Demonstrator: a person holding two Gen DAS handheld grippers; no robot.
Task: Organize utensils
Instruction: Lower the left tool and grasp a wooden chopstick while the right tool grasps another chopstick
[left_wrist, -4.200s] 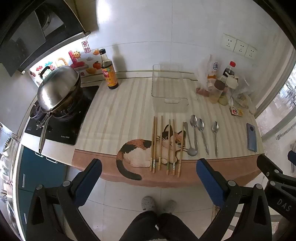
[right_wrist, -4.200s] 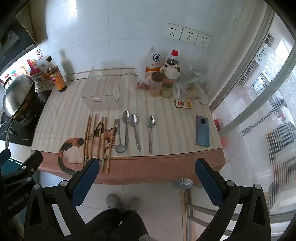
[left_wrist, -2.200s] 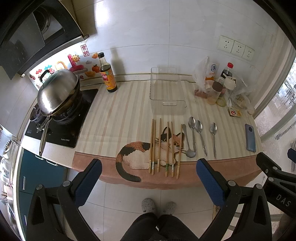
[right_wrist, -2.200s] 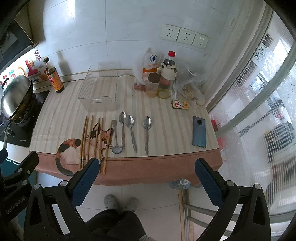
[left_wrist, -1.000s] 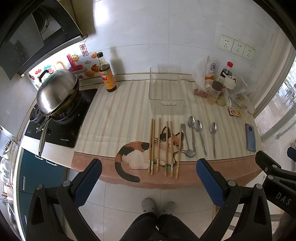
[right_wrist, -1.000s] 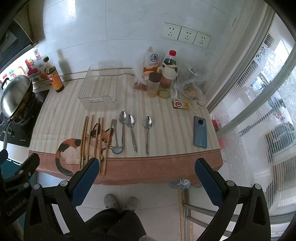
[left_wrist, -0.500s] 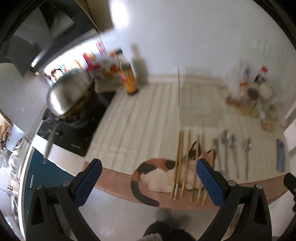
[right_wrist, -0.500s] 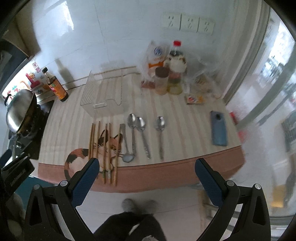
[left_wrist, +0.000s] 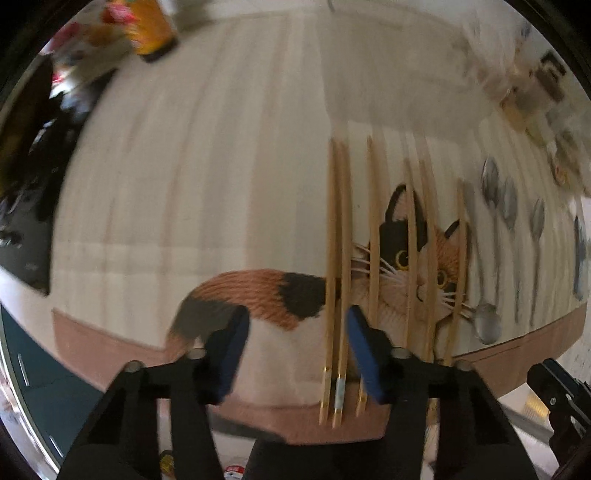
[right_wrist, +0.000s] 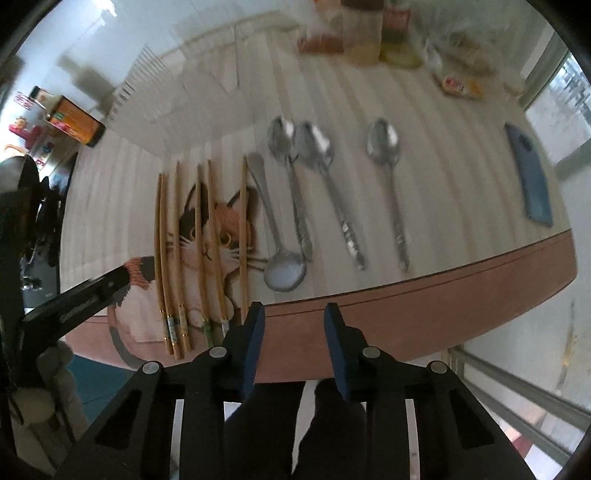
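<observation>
- My left gripper (left_wrist: 293, 338) hung low over the mat's (left_wrist: 221, 184) near edge, jaws partly open and holding nothing, with the leftmost 2 chopsticks (left_wrist: 337, 280) lying between them.
- To do this well, I judged I should centre on that pair near the decorated ends and close squarely so neither stick rolled.
- My right gripper (right_wrist: 293, 332) was narrowly open and empty, short of the counter edge; the 4 spoons (right_wrist: 314, 192) lay beyond it.
- The bin (right_wrist: 207, 70), probably the destination, was blurred behind.
- 1 second earlier, both grippers were wide open and well back from the counter.
</observation>
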